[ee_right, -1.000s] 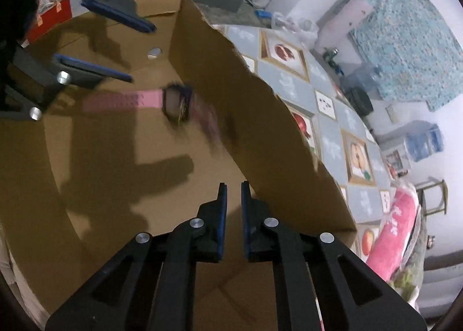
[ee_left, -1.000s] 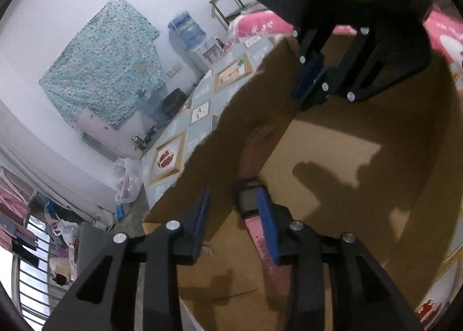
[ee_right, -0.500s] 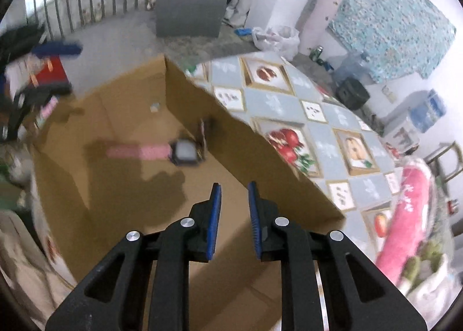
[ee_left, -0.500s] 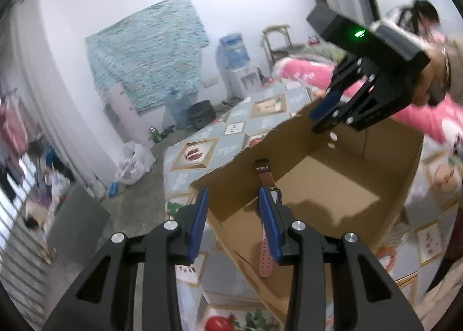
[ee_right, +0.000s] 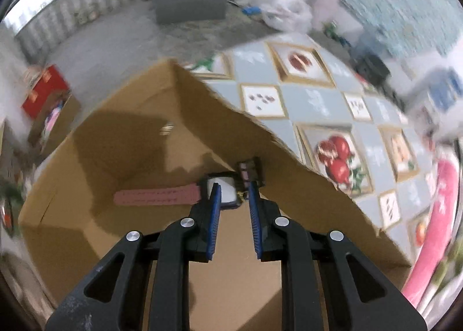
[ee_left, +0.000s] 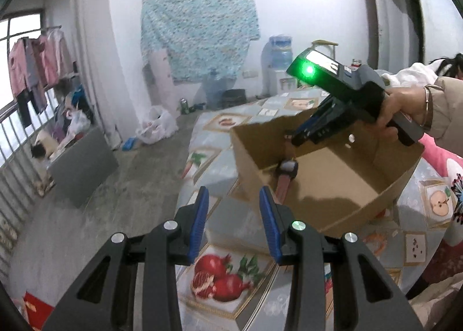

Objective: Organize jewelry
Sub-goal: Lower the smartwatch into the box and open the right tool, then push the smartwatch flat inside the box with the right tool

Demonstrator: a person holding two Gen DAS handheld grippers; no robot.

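A pink-strapped watch [ee_left: 288, 169] lies inside an open cardboard box [ee_left: 249, 151], its upper strap end leaning on the box wall. My left gripper [ee_left: 233, 215] is outside the box, over the table's near corner, open and holding nothing. A hand [ee_left: 399, 105] holds my right gripper [ee_left: 295, 140] tilted down over the box. In the right wrist view the right gripper [ee_right: 233, 189] hovers above the watch [ee_right: 156, 197] on the box [ee_right: 202, 116] floor. Its jaws stand a little apart and nothing is pinched between them.
The box sits on a table with a fruit-patterned cloth [ee_left: 214, 157] [ee_right: 318, 99]. A grey panel [ee_left: 84, 163], a white bag [ee_left: 156, 125] and a water dispenser [ee_left: 279, 67] stand on the floor beyond. A pink cushion [ee_right: 434, 215] lies at the table's right; a red box [ee_right: 43, 90] is left.
My left gripper drew back out of the box and rolled upright. My right gripper lifted and its jaws parted slightly. The watch stayed in the box against the wall.
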